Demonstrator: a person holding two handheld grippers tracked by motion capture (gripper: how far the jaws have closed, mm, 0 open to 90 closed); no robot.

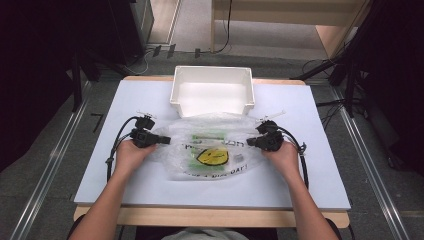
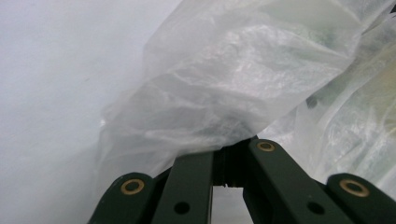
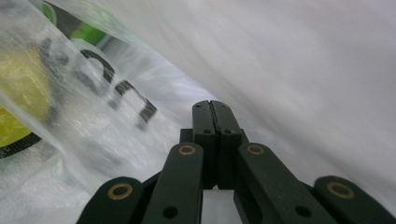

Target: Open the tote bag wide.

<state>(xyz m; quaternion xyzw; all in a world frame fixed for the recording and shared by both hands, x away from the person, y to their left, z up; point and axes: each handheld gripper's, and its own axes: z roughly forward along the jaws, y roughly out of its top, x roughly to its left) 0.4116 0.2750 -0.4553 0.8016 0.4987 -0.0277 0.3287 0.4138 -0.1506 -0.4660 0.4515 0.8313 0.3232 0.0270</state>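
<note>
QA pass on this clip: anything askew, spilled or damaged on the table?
Nothing spilled or broken. The plastic bag lies crumpled and upside down to the camera, its smiley print inverted, with both tools, left and right, shut at its edges. The white bin behind it sits square.

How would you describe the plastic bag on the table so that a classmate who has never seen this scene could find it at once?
Start at the pale blue table and find the white bin at its far edge. Just in front of it lies the plastic bag, crumpled, between the left gripper and the right gripper. It alone is see-through, with a yellow smiley face and dark lettering.
</note>
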